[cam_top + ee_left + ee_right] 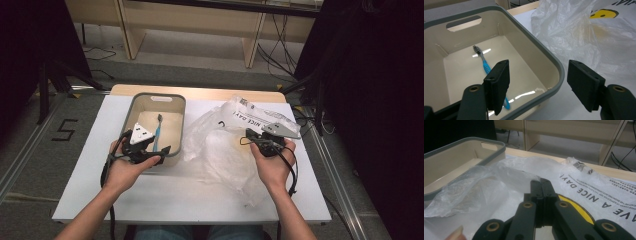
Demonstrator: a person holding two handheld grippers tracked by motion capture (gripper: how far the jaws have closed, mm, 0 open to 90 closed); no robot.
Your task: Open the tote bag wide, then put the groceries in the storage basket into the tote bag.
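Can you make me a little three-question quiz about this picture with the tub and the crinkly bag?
1. True or false: the toothbrush lies inside the tub.
2. Which tool has its jaws pressed together: A) the left tool or B) the right tool?
3. Fill in: the yellow smiley face is printed on the plastic ____.

Key:
1. True; it lies on the tub's floor.
2. B; the left tool's jaws stand apart with nothing between them.
3. bag
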